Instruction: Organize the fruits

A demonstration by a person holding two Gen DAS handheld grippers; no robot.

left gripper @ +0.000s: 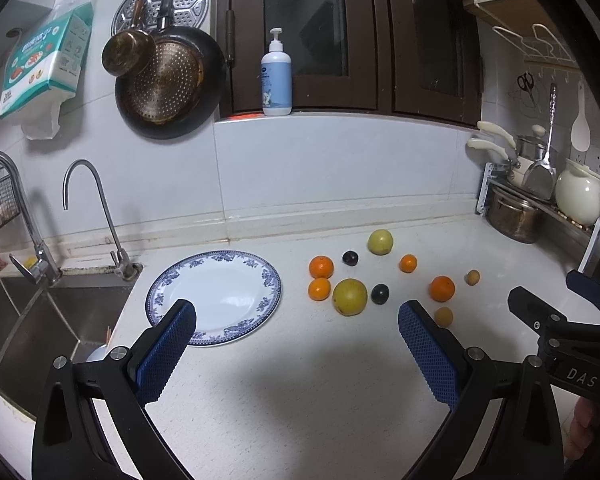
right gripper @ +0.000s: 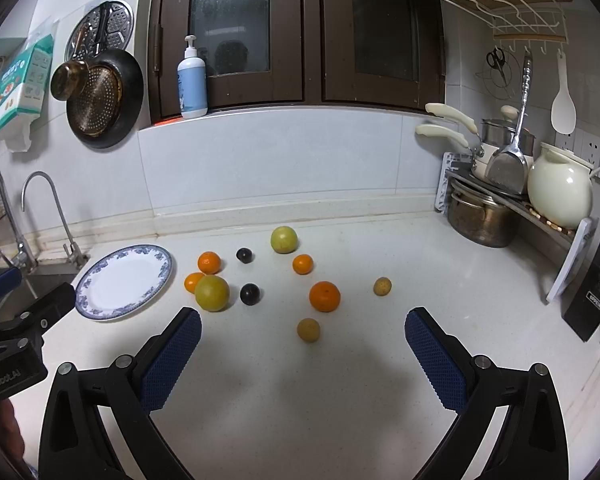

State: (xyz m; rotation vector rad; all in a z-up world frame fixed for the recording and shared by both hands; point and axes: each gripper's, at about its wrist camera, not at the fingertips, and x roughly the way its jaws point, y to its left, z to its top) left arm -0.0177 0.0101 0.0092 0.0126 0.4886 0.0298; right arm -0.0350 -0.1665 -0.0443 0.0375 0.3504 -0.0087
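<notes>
A blue-rimmed white plate [left gripper: 213,296] [right gripper: 124,281] lies empty on the white counter beside the sink. To its right lie scattered fruits: several oranges [left gripper: 321,267] [right gripper: 324,296], two yellow-green round fruits [left gripper: 350,297] [right gripper: 212,293], two dark plums [left gripper: 380,293] [right gripper: 249,294] and two small tan fruits [left gripper: 443,316] [right gripper: 308,330]. My left gripper [left gripper: 297,322] is open and empty, held above the counter in front of the plate and fruits. My right gripper [right gripper: 303,330] is open and empty, just short of the nearest tan fruit.
A steel sink [left gripper: 31,320] with two taps lies left of the plate. A rack with pots and a cream kettle [right gripper: 560,192] stands at the back right. A black box [right gripper: 592,292] stands at the right edge. Pans hang on the wall; a soap bottle [left gripper: 276,76] stands on the sill.
</notes>
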